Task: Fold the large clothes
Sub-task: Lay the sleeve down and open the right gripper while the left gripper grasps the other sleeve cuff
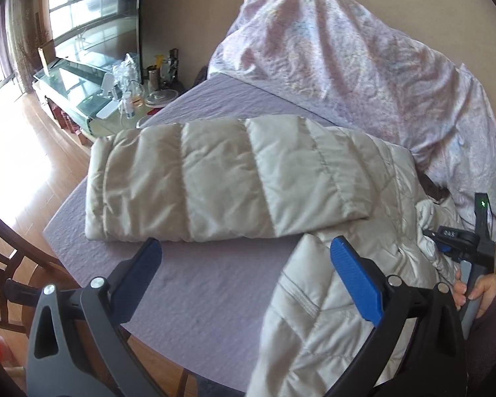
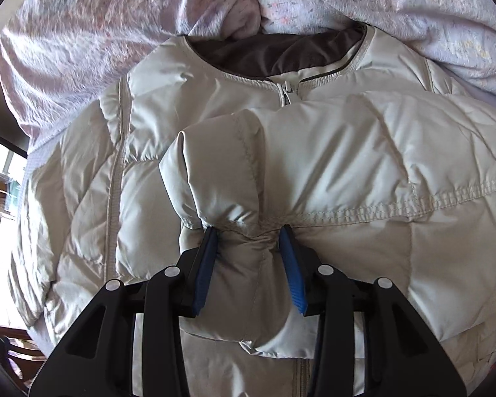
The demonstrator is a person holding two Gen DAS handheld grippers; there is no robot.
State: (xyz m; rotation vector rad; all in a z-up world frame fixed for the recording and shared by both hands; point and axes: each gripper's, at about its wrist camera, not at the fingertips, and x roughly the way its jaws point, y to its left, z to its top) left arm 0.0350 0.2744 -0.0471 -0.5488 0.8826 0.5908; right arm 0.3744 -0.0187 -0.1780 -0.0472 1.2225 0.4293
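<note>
A pale beige quilted puffer jacket [image 1: 228,178] lies on a lilac-covered surface [image 1: 195,294]. One sleeve stretches out to the left. My left gripper [image 1: 248,258] is open and empty above the lilac cover, its right finger [image 1: 353,278] next to the jacket's near part. My right gripper [image 2: 249,235] is shut on the cuff end of the jacket's other sleeve [image 2: 248,264], which is folded across the chest, below the zipper [image 2: 286,94] and dark-lined collar [image 2: 274,53]. The right gripper also shows in the left wrist view [image 1: 446,238], held by a hand at the jacket's right side.
A crumpled pink-and-lilac floral duvet [image 1: 347,53] is heaped behind the jacket. A glass-topped table [image 1: 92,92] with bottles and jars stands beyond the far left corner. A dark wooden chair [image 1: 6,264] stands at the near left, over a wooden floor [image 1: 33,152].
</note>
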